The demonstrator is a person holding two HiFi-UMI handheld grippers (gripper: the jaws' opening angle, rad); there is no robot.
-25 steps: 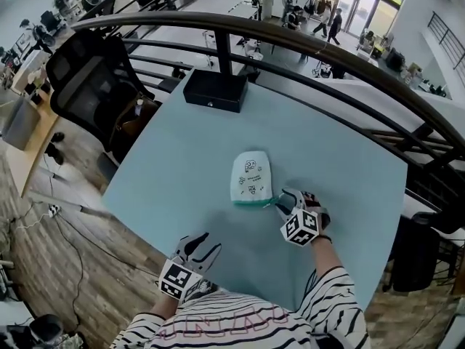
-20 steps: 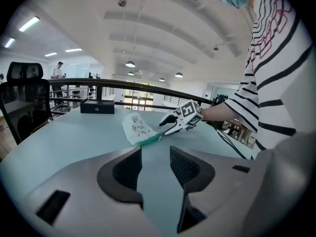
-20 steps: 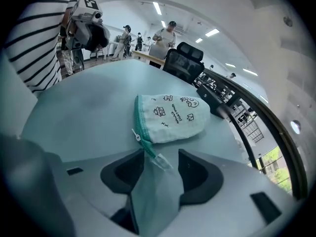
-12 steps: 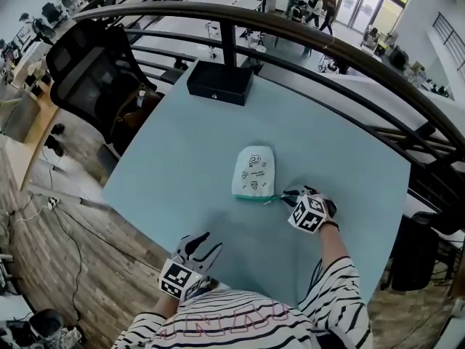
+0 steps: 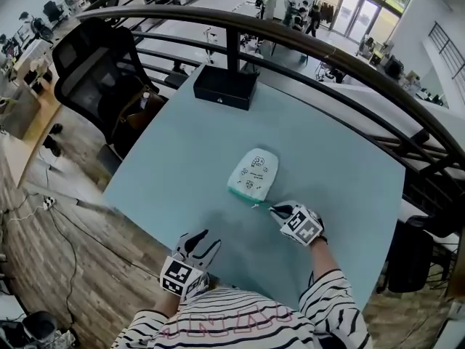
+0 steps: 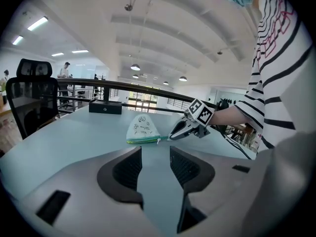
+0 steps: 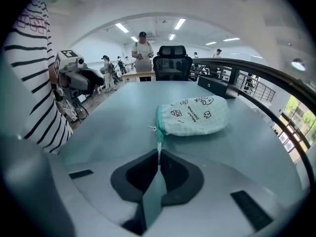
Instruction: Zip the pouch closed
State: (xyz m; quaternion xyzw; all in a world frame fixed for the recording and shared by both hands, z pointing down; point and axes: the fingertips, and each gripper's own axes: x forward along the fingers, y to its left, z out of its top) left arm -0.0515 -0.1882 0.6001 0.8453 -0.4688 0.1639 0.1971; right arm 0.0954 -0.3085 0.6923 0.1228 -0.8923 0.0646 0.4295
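A white pouch [image 5: 253,171] printed with small doodles lies flat on the pale blue table [image 5: 182,144], its green zipper edge toward me. My right gripper [image 5: 271,209] sits at the pouch's near right corner, and its jaws are closing. In the right gripper view the pouch [image 7: 195,113] lies just ahead, and its thin green zipper tail [image 7: 159,141] runs between the almost-touching tips of the right gripper [image 7: 158,158]. A small white pull cord [image 7: 151,128] hangs beside that corner. My left gripper [image 5: 203,240] is open and holds nothing. It hovers near the front edge, well short of the pouch [image 6: 141,130].
A black box [image 5: 225,87] stands at the table's far edge, against a dark curved railing [image 5: 327,49]. A black office chair [image 5: 94,64] stands off the table's left side. The person's striped sleeve [image 5: 327,297] reaches in from the bottom.
My right gripper's jaws went from wide open to pinched on the zipper tail, and it drew slightly toward me. The pouch turned a little. My left gripper stayed put.
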